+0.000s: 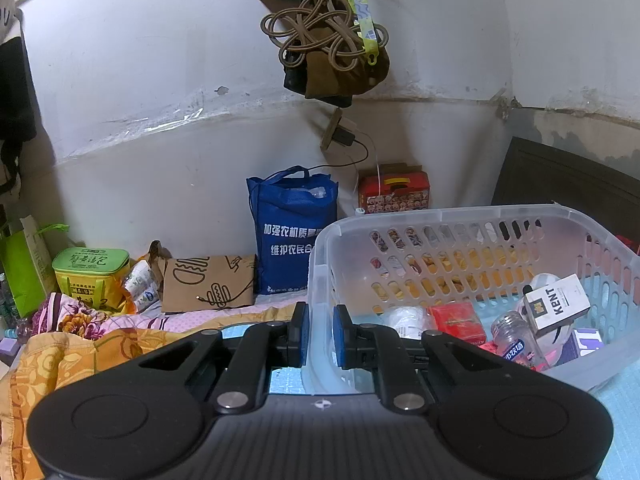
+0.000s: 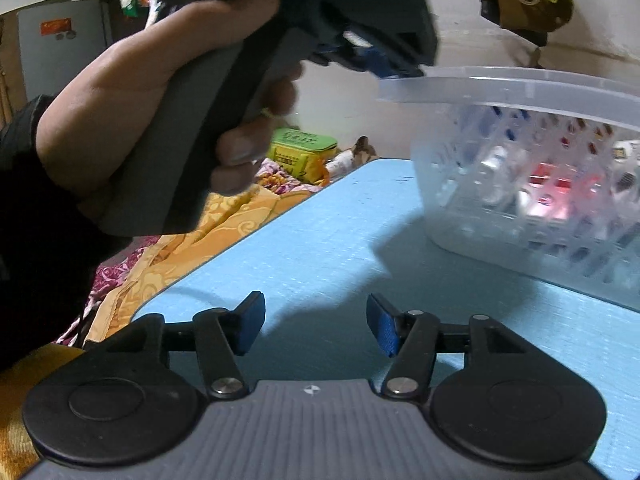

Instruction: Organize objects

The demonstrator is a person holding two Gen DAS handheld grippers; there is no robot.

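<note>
The clear plastic basket point(image 1: 472, 240) sits at the right of the left wrist view on the blue tabletop point(image 2: 320, 240) and already holds most of what there is to sort: a white KENT cigarette pack point(image 1: 557, 306) leaning at its right side, a red box point(image 1: 458, 320) near the middle, a clear bottle point(image 1: 516, 338) with a blue label in Chinese characters I cannot read fully, and a white roll point(image 1: 406, 320). The bare stretch of tabletop seen in the right wrist view carries nothing loose, so the gathering looks close to done; what may be left is moving or placing the basket itself.

The left hand-held gripper point(image 1: 320, 336) has its blue pads set on either side of the basket's near corner wall, one outside and one inside, close enough to be gripping it, and the right wrist view shows the same tool at the upper middle of the frame perched on the rim. The right hand-held gripper point(image 2: 316, 322) hovers low over the tabletop at the bottom of its frame with its fingers wide apart and nothing between them.

Behind, on the bed, a blue tote bag point(image 1: 292, 236) bears white Chinese print, a green tin point(image 1: 91, 268) bears Chinese writing, and a brown paper bag point(image 1: 208, 284) shows a burger and hot dog drawing
</note>
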